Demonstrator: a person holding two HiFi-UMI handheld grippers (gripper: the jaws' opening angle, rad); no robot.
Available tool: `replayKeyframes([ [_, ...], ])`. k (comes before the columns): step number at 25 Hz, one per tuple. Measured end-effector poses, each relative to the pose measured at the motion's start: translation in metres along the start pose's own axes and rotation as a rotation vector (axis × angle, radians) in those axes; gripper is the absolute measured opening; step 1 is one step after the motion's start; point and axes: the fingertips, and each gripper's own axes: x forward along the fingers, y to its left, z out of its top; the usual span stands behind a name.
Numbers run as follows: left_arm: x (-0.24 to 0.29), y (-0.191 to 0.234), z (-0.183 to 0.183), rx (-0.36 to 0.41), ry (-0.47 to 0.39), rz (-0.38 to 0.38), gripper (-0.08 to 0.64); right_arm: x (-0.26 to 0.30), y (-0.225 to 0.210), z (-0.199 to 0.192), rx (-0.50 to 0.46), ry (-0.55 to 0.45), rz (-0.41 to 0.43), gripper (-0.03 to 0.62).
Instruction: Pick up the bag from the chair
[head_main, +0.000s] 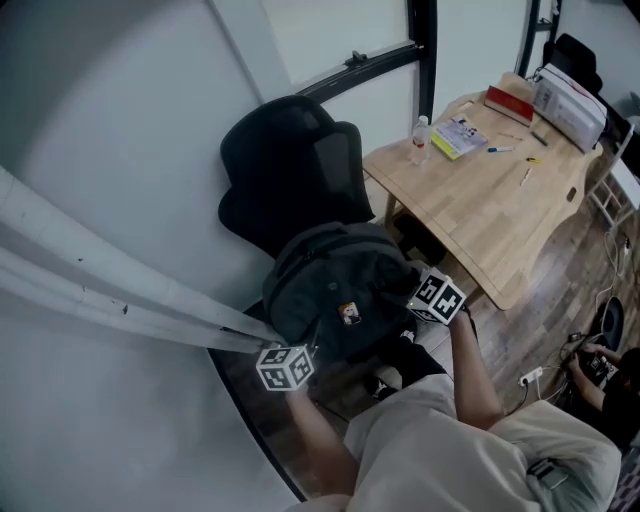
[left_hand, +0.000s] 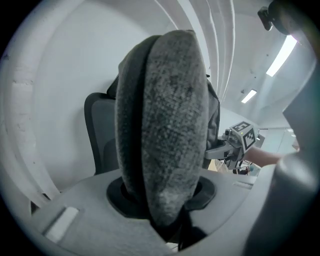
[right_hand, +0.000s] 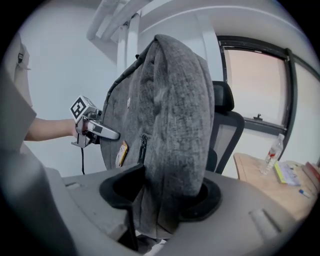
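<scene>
Backpack (head_main: 335, 290): dark grey woven cloth, matt, with a coarse heathered weave up close. Office chair (head_main: 290, 165): black, matt, back panel looks like mesh. Table (head_main: 500, 215): light wood, smooth, low sheen. Water bottle (head_main: 420, 140): clear plastic. Floor (head_main: 575, 270): wood-look planks, slight gloss. Marker cube (head_main: 285, 368): matt white faces, black print. Left gripper (left_hand: 165, 205) shell: smooth matt grey plastic. Trousers (head_main: 450, 450): pale plain cloth.
</scene>
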Motion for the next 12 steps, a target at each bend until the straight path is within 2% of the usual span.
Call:
replayKeyframes([
  [4,-0.018,-0.006,-0.004,0.035,-0.024,0.019,0.132,-0.006,0.014,0.004,-0.037,-0.024,0.005,0.215],
  [12,-0.032,-0.013,-0.009,0.075,-0.023,0.04,0.132,-0.012,0.025,0.005,-0.038,-0.048,0.019,0.212],
])
